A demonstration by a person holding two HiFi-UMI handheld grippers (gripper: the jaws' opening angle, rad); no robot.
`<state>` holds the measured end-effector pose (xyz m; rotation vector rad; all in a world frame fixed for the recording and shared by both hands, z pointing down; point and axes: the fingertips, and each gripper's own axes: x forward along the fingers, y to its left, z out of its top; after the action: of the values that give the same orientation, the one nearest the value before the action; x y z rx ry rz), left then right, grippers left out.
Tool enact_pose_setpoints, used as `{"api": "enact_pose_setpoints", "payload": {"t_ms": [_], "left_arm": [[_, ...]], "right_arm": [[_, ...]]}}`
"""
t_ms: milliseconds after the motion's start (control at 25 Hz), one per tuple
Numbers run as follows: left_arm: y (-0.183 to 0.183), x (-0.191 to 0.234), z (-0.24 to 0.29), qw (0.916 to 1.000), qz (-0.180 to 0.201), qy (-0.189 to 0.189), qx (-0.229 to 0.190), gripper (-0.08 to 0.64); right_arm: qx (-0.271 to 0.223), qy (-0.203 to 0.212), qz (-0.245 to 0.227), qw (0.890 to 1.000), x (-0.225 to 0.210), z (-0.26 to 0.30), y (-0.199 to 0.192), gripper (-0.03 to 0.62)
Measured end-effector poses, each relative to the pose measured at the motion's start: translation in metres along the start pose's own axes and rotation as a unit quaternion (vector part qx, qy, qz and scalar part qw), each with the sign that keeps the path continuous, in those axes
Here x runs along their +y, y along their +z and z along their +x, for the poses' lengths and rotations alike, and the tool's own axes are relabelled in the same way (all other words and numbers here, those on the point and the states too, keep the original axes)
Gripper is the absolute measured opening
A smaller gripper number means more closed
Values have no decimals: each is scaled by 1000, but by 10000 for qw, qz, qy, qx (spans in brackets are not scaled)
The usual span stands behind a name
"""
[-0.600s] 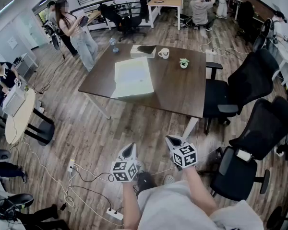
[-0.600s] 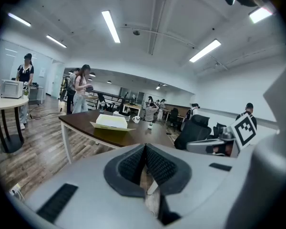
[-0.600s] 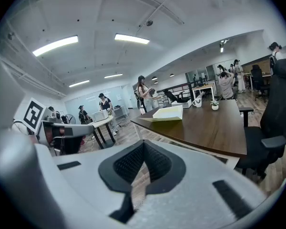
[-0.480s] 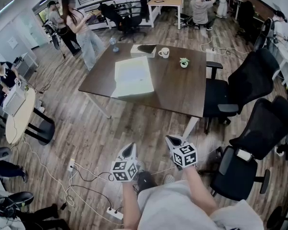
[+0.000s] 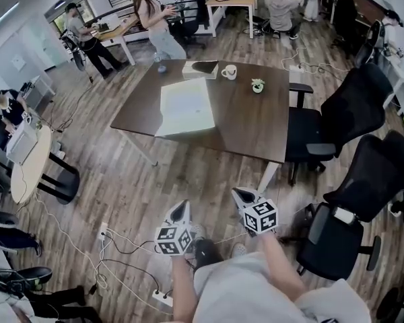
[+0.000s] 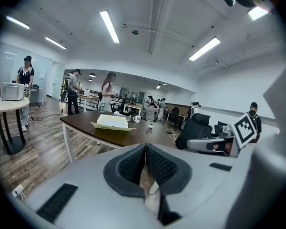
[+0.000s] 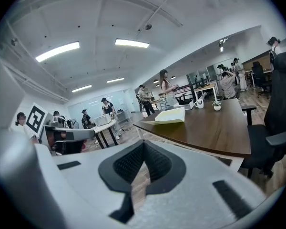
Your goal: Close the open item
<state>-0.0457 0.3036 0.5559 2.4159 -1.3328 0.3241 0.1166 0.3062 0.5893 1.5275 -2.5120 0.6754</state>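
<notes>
Straight ahead, box [image 5: 185, 106]: pale and flat, lying on the left half of the dark tabletop [image 5: 246, 123], with thin flaps spread out along its lower edges.
Other things on the tabletop: a smaller box with a dark top [image 5: 200, 70] just beyond the pale one, a white mug [image 5: 229, 74] beside that, and a small potted plant [image 5: 258, 87] further right; all three stand apart from the pale box.
Chairs: black office chairs [image 5: 350, 113] cluster on the right side of the tabletop.
Floor: wood planks [image 5: 121, 180], with cables and a white power strip [image 5: 163, 300] near the person's feet.
Left tool [image 5: 182, 208]: held low in front of the person, over the floor and well apart from the tabletop; jaws pressed together with nothing between them.
Right tool [image 5: 242, 197]: beside the left one, also short of the tabletop; jaws pressed together and empty.
Background: several people stand or sit at desks beyond the tabletop.
</notes>
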Motion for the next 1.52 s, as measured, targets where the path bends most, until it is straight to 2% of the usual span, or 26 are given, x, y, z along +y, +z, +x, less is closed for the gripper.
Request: {"api": "enact_pose_setpoints", "payload": {"t_ms": [120,240,440,520,840,1280,1520], "left_arm": [[0,9,-2,9999,2,159,-67,8],[-2,22,-5,9993,-42,362,-99,11],[3,41,4,9983,-36,573,-111,43],[6,47,13,9985,-55,532,-93,78],[34,87,76,9996,-92,252,-121,118],[101,158,182,9999,-70,-126,25,132],[114,195,229,9986,-97,-472,202,137]], "right_arm": [[-163,84,116,9998,-2,0,4,8],[-164,125,156,9997,-2,2,1,66],[-265,69,299,9992,-13,10,9,111],[-286,32,319,9991,-18,16,13,120],[-429,-386,205,9981,-52,54,43,144],[-451,-1027,611,9918,-109,130,91,176],[-509,-1214,798,9881,-119,173,105,192]]}}
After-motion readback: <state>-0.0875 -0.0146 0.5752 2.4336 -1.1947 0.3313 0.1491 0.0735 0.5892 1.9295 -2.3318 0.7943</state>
